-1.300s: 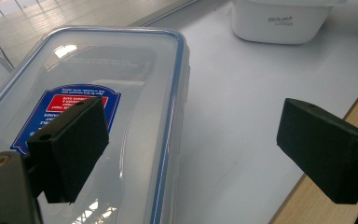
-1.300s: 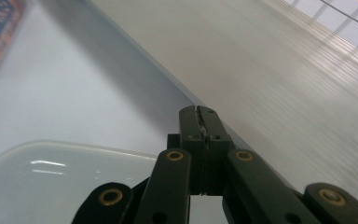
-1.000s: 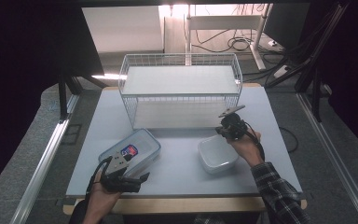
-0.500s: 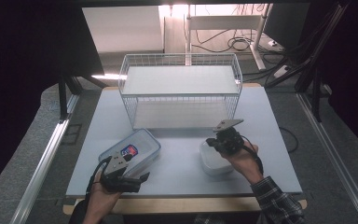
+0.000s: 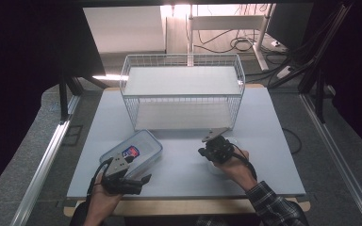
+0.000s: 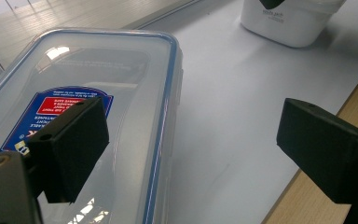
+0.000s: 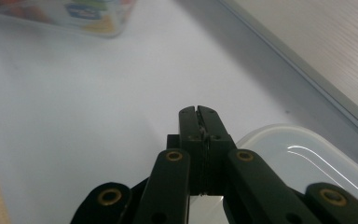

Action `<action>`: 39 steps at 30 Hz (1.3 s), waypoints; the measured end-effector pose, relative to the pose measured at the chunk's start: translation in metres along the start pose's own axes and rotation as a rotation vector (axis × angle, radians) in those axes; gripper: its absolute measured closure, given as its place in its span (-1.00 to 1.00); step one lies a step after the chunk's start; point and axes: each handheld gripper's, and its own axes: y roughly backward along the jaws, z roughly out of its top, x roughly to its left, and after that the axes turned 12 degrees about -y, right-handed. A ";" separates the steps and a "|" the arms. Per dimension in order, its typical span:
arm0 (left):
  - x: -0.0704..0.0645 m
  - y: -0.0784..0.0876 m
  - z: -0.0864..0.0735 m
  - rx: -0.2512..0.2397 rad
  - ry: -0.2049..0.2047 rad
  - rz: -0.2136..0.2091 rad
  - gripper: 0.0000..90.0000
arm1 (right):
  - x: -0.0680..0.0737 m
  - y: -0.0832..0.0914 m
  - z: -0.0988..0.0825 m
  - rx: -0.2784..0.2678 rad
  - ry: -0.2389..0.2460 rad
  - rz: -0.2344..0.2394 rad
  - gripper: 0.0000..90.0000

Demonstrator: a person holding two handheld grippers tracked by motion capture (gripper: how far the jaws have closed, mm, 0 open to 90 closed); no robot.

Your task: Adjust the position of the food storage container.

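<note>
A clear container with a blue-rimmed lid and a red-and-blue label (image 5: pixel 134 151) (image 6: pixel 98 93) lies at the table's front left. My left gripper (image 5: pixel 136 173) (image 6: pixel 191 126) stands open at its near end. One jaw hangs over the lid, the other over the table's front edge, and neither presses on anything. A white lidless container (image 5: pixel 215 169) (image 6: pixel 289 23) (image 7: pixel 298 154) sits at the front right, mostly hidden under the right hand. My right gripper (image 5: pixel 205 150) (image 7: pixel 199 112) hovers over its left rim, pointing left, shut with nothing between its jaws.
A white wire basket (image 5: pixel 181 96) stands across the back middle of the grey table (image 5: pixel 179 157). A wooden strip runs along the front edge. Metal rails flank the table on both sides.
The right gripper moved left and nearer, from the basket's front right corner to above the white container, staying shut. The left gripper kept still.
</note>
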 end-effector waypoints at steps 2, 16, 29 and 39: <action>0.001 0.000 0.000 -0.009 0.014 -0.012 -0.80 | -0.008 0.003 -0.002 -0.004 -0.015 -0.033 0.98; 0.003 0.002 0.002 0.013 0.048 -0.034 -0.81 | -0.050 0.029 -0.024 -0.024 -0.115 -0.116 0.98; 0.000 0.000 0.003 0.049 0.014 0.009 -0.78 | -0.079 0.067 -0.062 -0.043 -0.204 -0.198 0.98; 0.003 0.007 0.004 0.052 0.031 0.064 -0.52 | -0.086 0.078 -0.072 -0.072 -0.213 -0.213 0.99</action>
